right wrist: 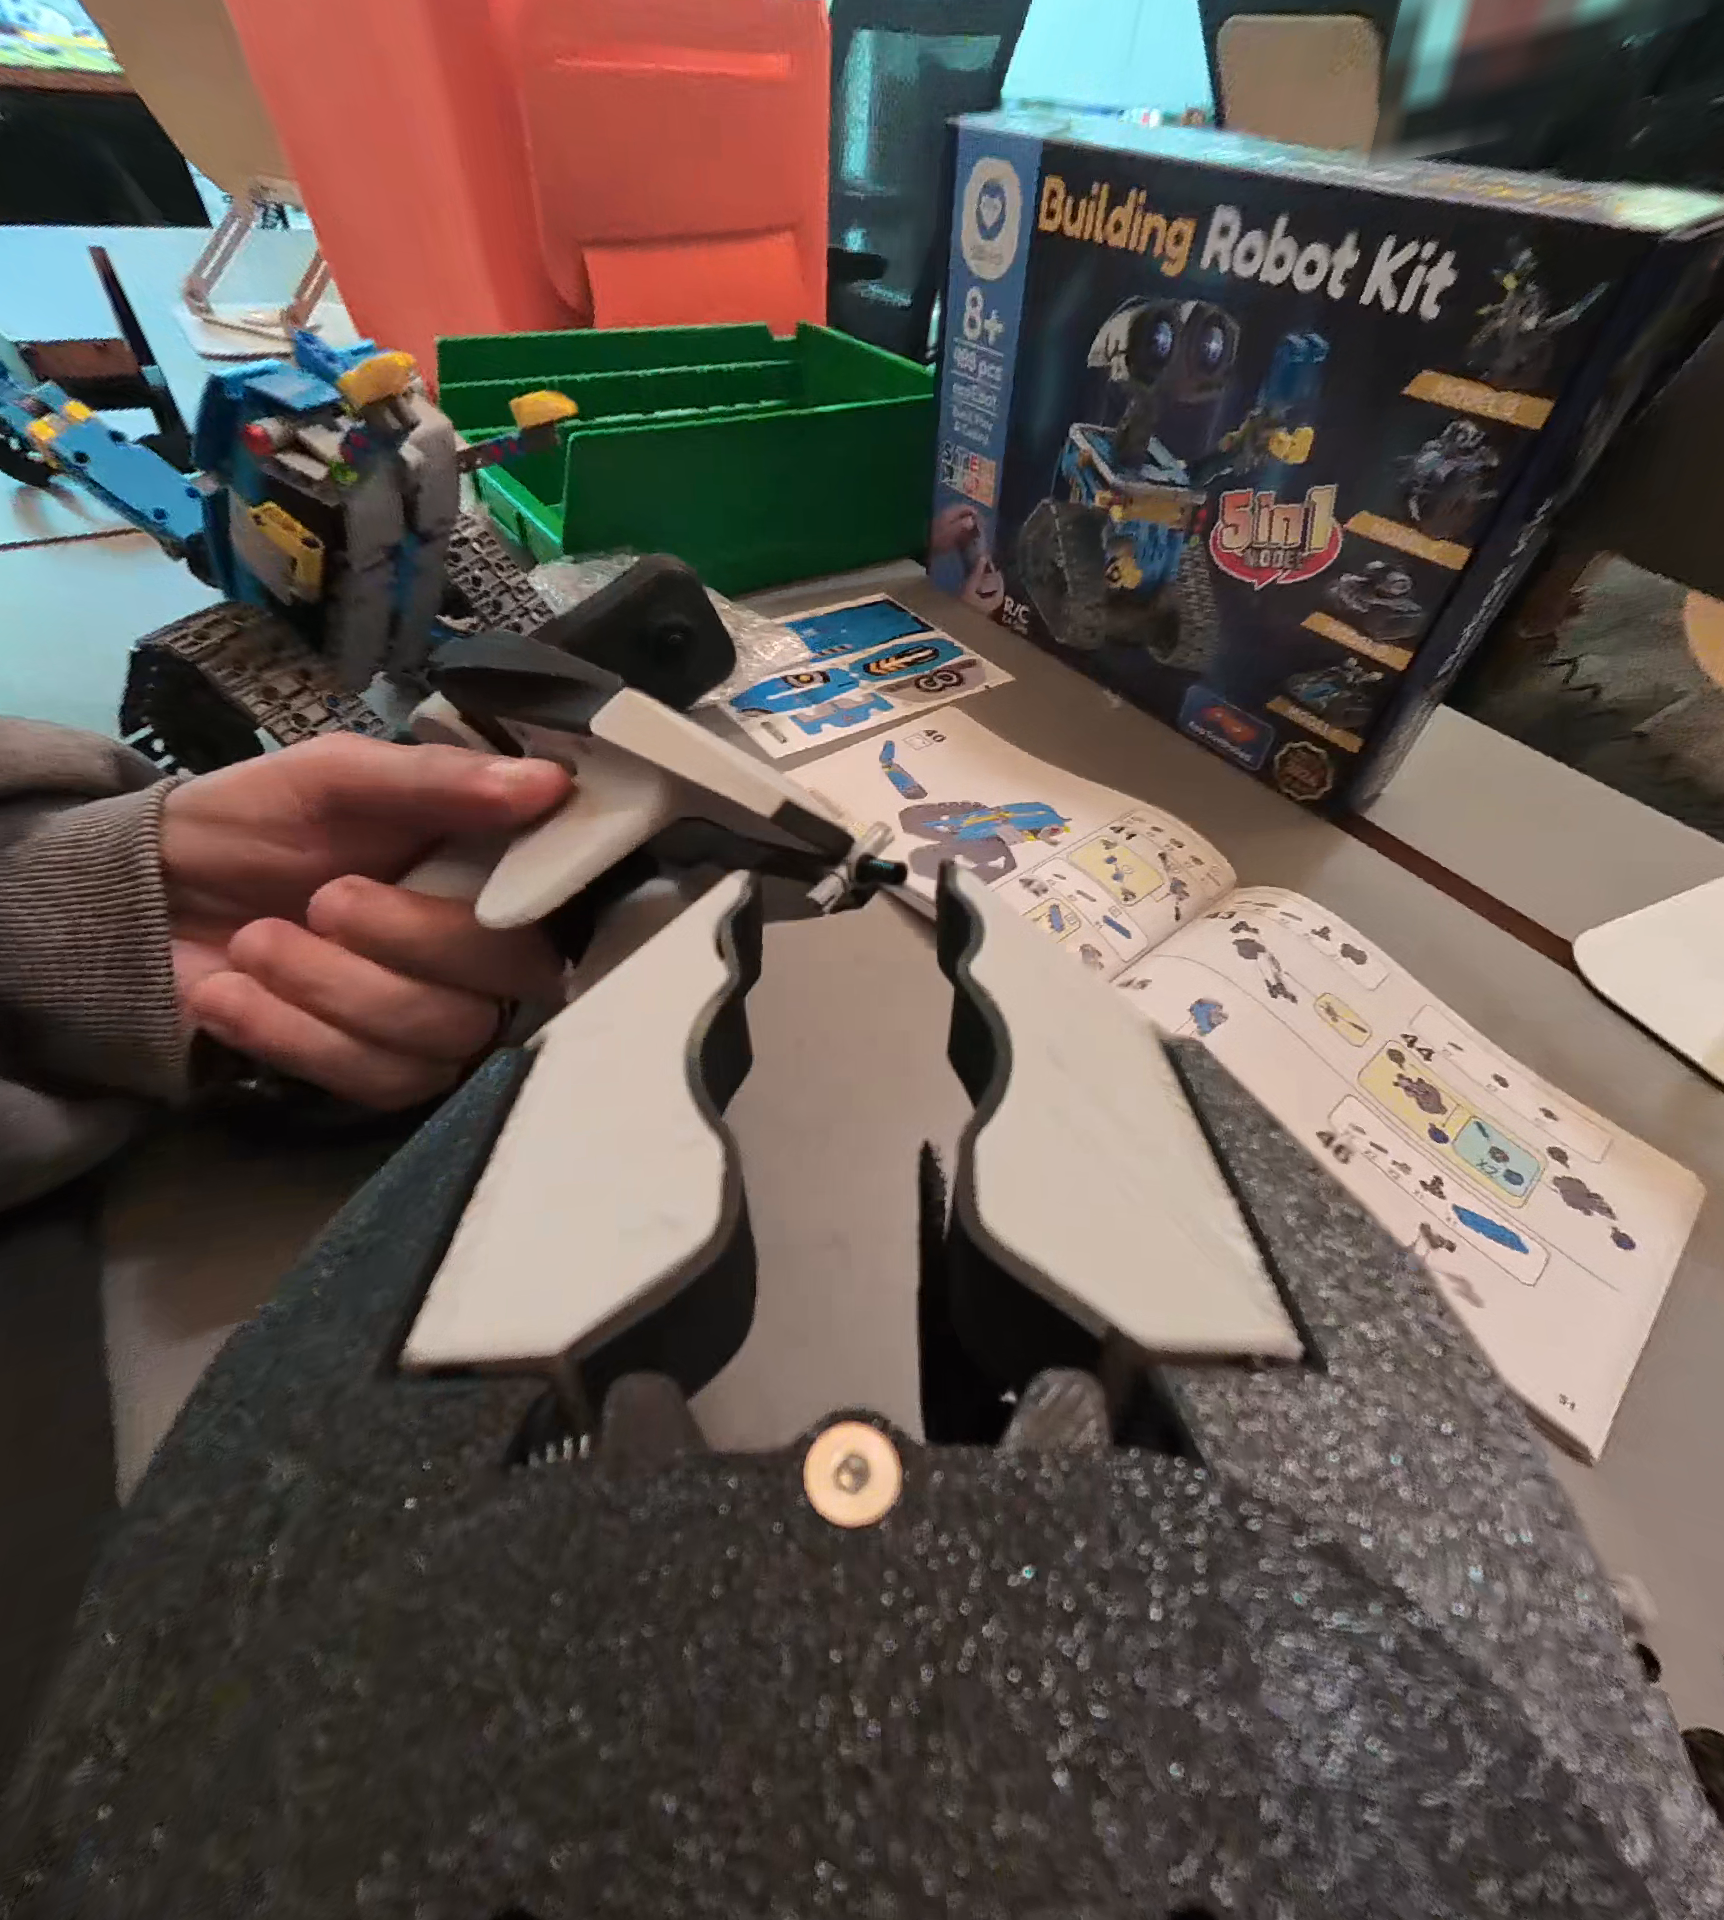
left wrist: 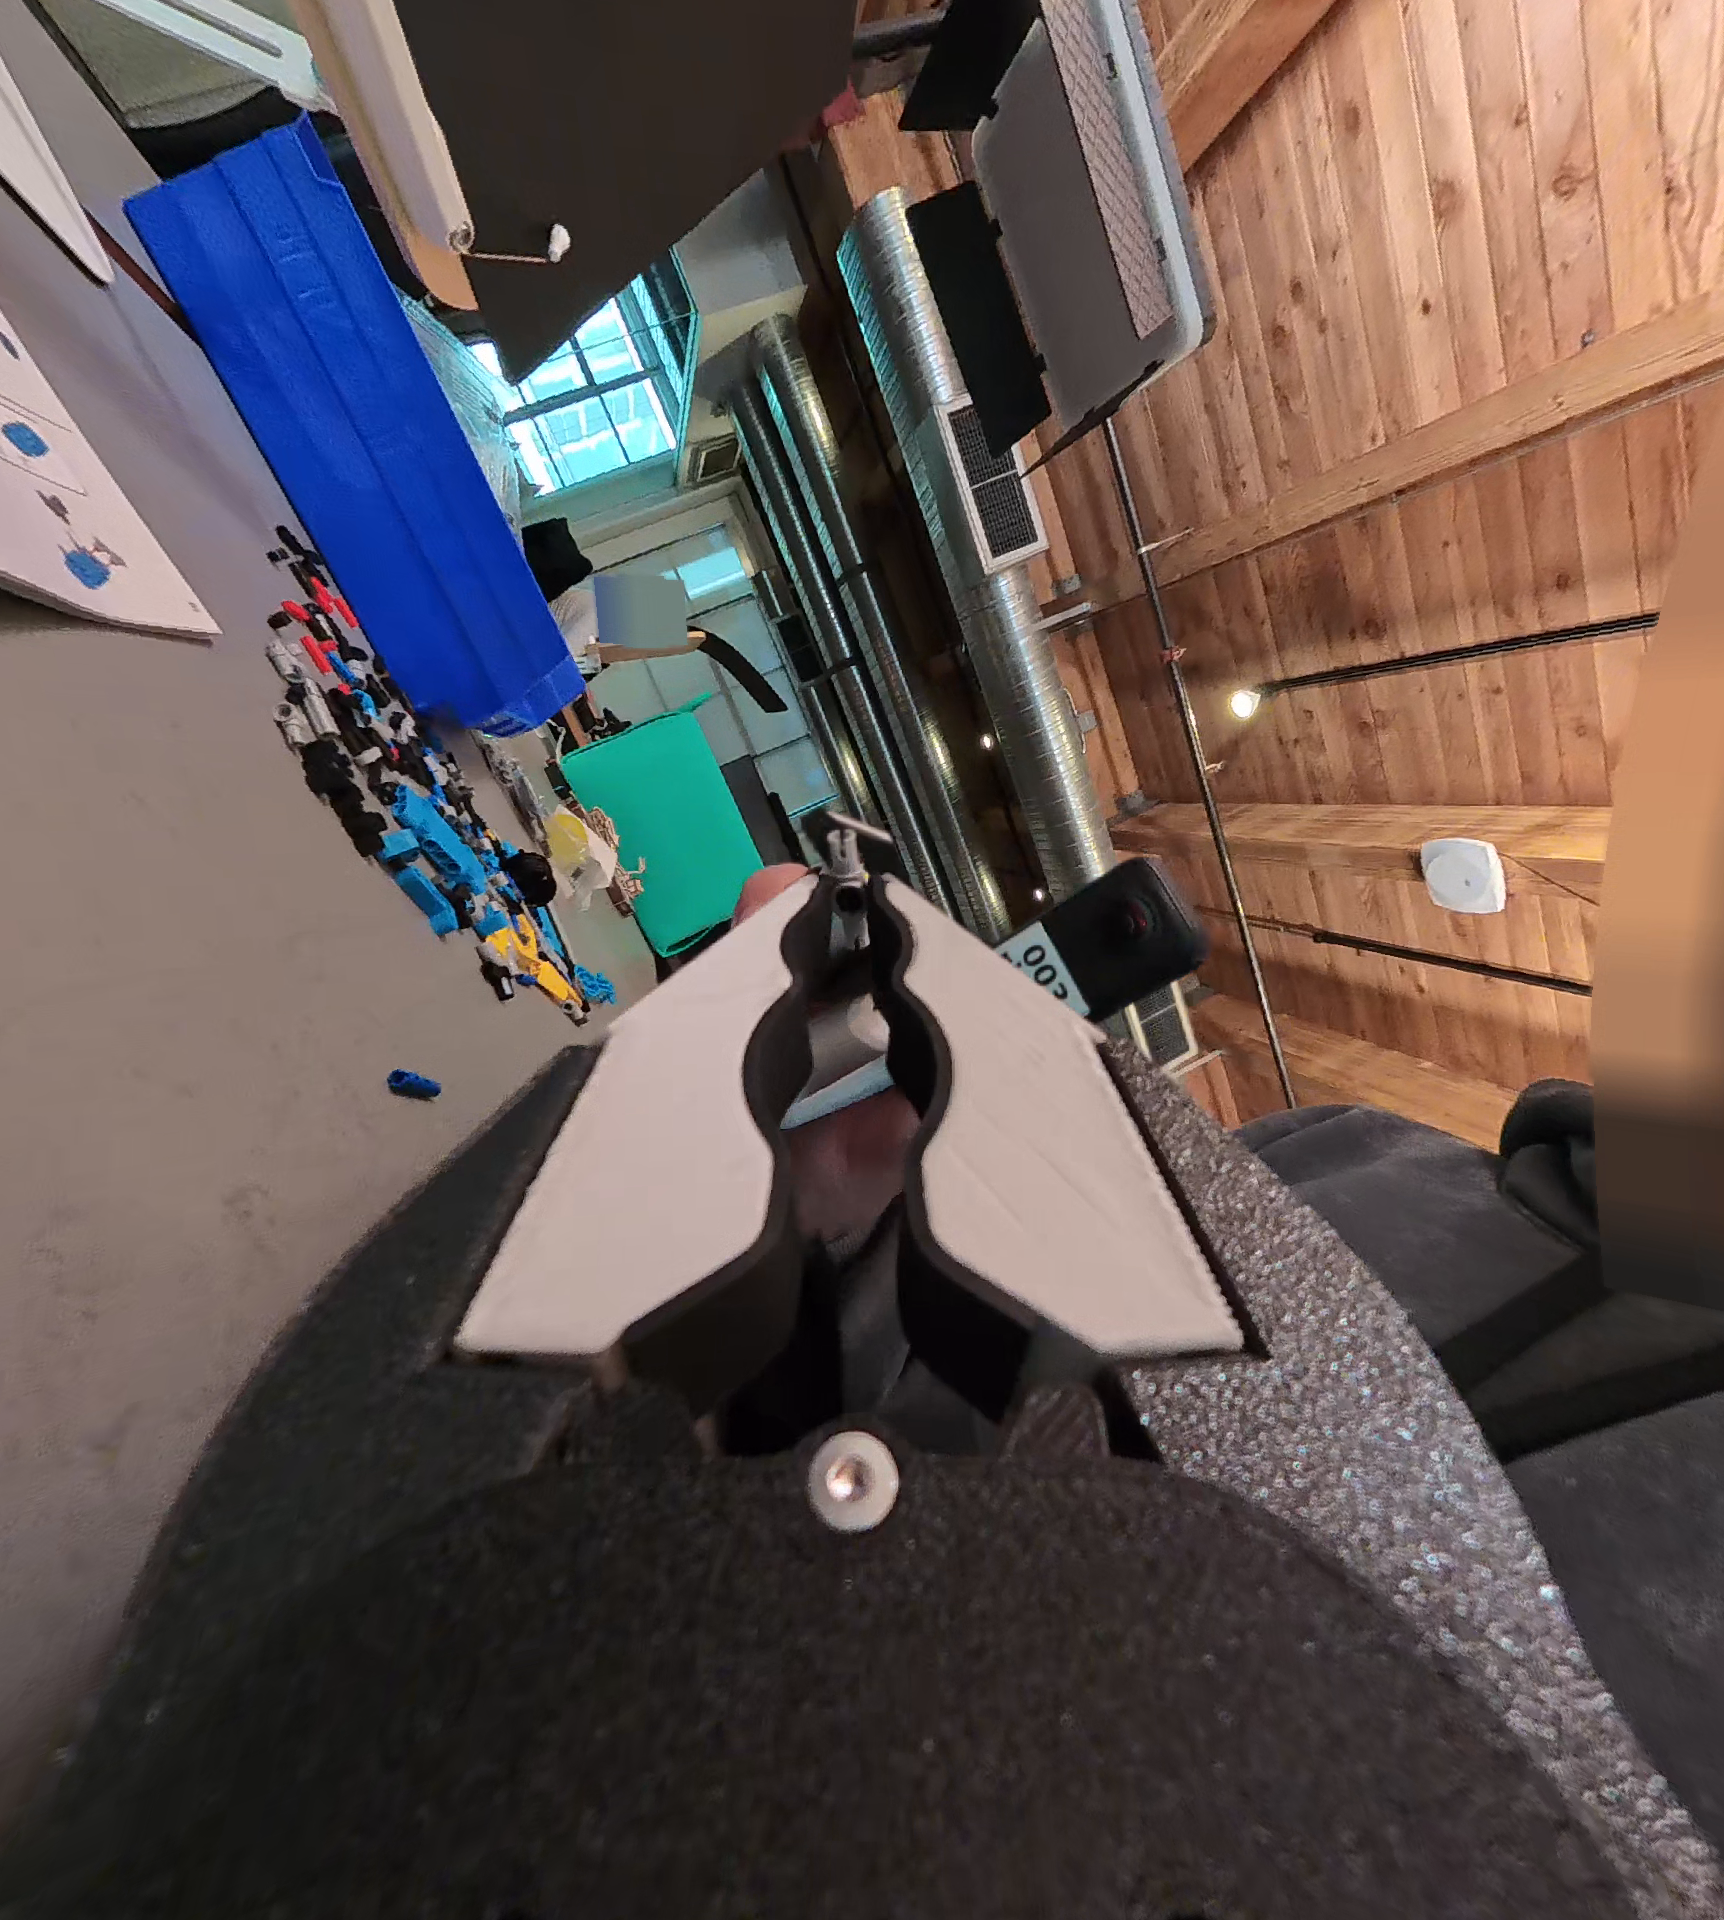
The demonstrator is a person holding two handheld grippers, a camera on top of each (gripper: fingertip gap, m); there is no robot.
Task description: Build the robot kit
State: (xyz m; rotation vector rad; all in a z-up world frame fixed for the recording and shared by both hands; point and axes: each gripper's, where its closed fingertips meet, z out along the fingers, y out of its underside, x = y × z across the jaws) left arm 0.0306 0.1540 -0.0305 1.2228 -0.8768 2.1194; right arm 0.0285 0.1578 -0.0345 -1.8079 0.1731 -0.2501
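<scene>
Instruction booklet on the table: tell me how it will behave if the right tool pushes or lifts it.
The instruction booklet lies open, thin pages with a raised centre fold, so it would probably flop if lifted by one edge. Lying on the smooth grey table, it would likely slide rather than resist. The open right tool may only crease the top page.

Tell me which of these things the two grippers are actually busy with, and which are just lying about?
In use:
- left gripper, shut on a small grey and black pin
- right gripper, open, nearest that pin
- hand holding the left gripper

Lying about:
- instruction booklet
- kit box
- green bin
- half-built toy robot
- sticker sheet
- loose parts
</scene>
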